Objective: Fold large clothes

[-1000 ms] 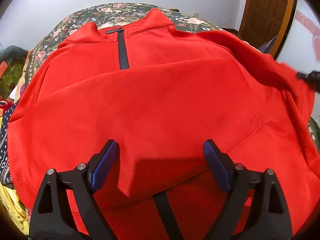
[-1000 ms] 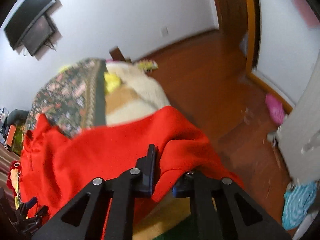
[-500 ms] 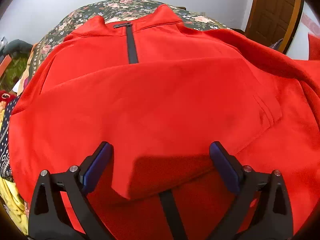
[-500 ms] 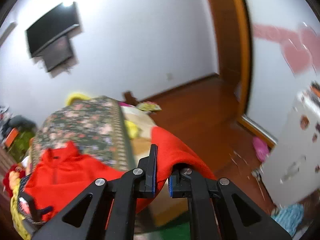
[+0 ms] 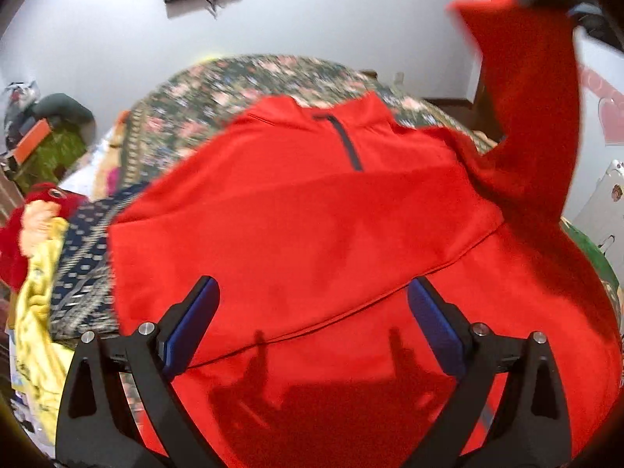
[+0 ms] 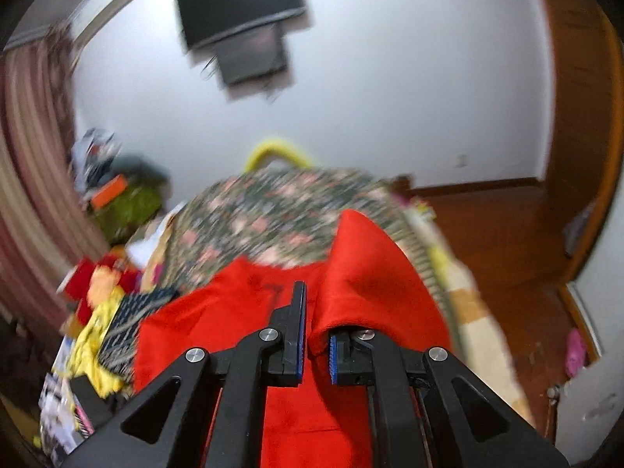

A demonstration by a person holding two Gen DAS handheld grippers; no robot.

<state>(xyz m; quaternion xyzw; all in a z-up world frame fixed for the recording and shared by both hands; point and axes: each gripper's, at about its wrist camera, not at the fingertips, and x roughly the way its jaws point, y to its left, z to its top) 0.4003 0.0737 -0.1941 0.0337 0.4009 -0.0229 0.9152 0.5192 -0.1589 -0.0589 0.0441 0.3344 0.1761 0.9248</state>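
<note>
Two wide-apart pads of the left gripper (image 5: 314, 325) hover empty over the red pullover (image 5: 312, 226) at frame centre, while the right gripper (image 6: 315, 337), clamped on its sleeve (image 6: 366, 273), should carry that sleeve squarely across the chest

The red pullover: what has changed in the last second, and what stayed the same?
The right gripper, shut on the sleeve, has lifted it high above the bed. The left gripper, whose jaws have just been opening, holds nothing and has drawn back and up. The red pullover body stays flat, with its first sleeve folded across.
</note>
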